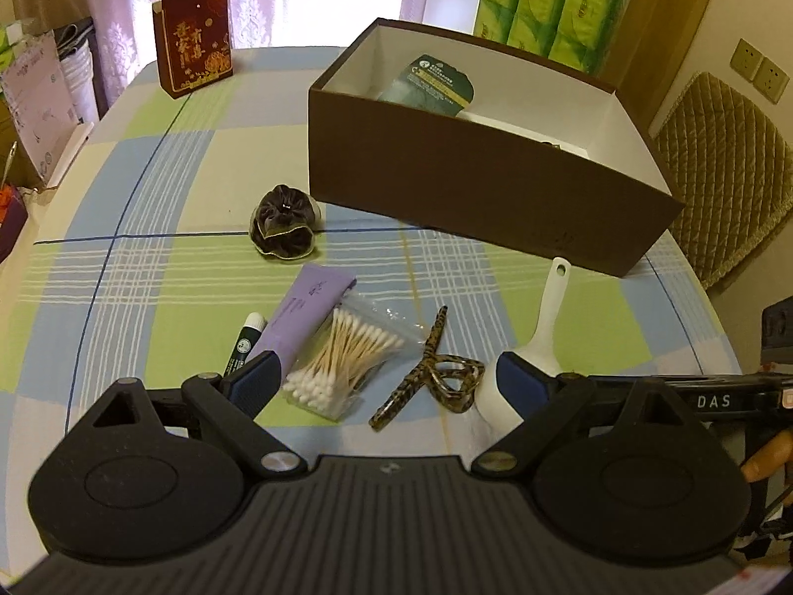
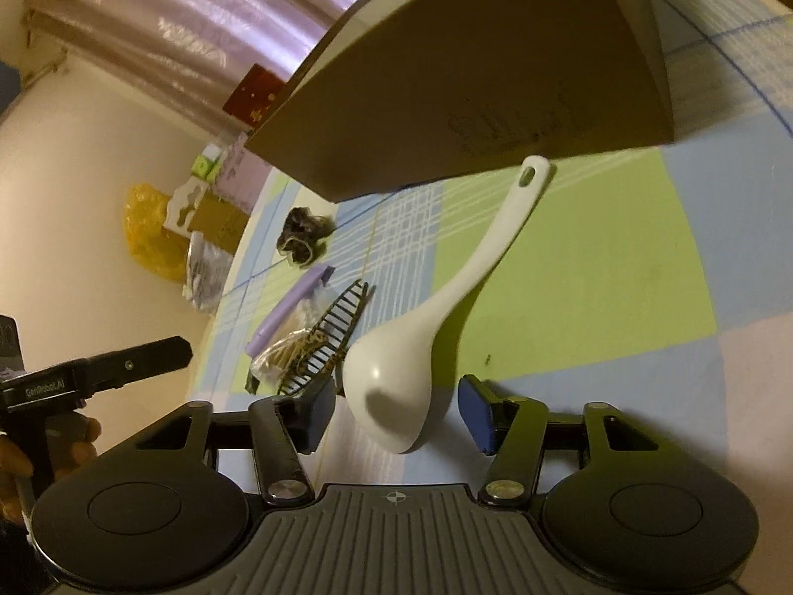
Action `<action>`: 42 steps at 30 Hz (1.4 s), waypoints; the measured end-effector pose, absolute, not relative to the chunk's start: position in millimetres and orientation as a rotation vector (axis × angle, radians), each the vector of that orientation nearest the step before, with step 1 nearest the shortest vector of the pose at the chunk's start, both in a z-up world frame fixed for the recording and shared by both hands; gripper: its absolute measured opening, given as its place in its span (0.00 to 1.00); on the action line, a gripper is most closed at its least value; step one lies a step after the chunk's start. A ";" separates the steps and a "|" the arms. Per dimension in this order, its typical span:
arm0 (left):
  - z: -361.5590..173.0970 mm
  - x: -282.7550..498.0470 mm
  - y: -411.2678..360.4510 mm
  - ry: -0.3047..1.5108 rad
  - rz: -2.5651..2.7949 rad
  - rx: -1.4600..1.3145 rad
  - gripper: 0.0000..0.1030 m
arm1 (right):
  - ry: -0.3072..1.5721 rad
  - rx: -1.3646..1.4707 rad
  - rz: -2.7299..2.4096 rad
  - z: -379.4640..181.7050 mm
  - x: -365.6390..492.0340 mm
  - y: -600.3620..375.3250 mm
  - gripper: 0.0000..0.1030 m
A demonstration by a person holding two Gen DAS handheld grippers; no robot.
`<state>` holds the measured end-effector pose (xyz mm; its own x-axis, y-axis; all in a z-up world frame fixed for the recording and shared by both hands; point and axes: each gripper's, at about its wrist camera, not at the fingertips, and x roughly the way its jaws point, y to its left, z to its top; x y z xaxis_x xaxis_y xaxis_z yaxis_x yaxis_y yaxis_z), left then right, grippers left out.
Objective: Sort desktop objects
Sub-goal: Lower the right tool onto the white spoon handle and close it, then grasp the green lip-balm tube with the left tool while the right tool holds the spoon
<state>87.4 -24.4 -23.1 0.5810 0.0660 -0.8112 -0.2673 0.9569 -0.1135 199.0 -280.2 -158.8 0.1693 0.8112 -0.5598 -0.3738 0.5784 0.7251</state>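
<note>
A white rice spoon (image 2: pixel 446 287) lies on the checked tablecloth, handle toward the brown open box (image 2: pixel 471 74). My right gripper (image 2: pixel 396 419) is low over the spoon's bowl, one pad on each side with a small gap on both, so it is open. In the left wrist view my left gripper (image 1: pixel 386 384) hangs wide open above a bag of cotton swabs (image 1: pixel 342 357) and a leopard-print hair claw (image 1: pixel 431 377), touching neither. A purple tube (image 1: pixel 307 312), a green lip balm stick (image 1: pixel 243 342) and a dark scrunchie (image 1: pixel 285 220) lie nearby. The spoon (image 1: pixel 545 327) rests beside the left gripper's right finger.
The brown box (image 1: pixel 471 188) holds a green packet (image 1: pixel 436 84). A red carton (image 1: pixel 196 44) stands at the table's far left, and green tissue packs (image 1: pixel 550 15) rise behind the box. A quilted chair (image 1: pixel 723 173) stands to the right. A person's hand (image 2: pixel 74 441) holds the left gripper.
</note>
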 end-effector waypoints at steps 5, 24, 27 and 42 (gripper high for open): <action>-26.0 86.5 -9.1 0.940 0.184 -0.238 0.89 | 1.067 0.521 0.914 -166.2 199.6 -276.1 0.42; -52.4 78.9 46.3 1.003 0.151 -0.267 0.87 | 1.058 0.715 0.911 -148.3 170.8 -285.8 0.08; -56.7 79.9 50.7 1.011 0.143 -0.269 0.87 | 1.061 0.731 0.889 -148.8 169.1 -282.6 0.08; -72.5 82.7 67.1 1.048 0.113 -0.252 0.83 | 1.090 0.849 0.801 -149.5 172.6 -275.0 0.04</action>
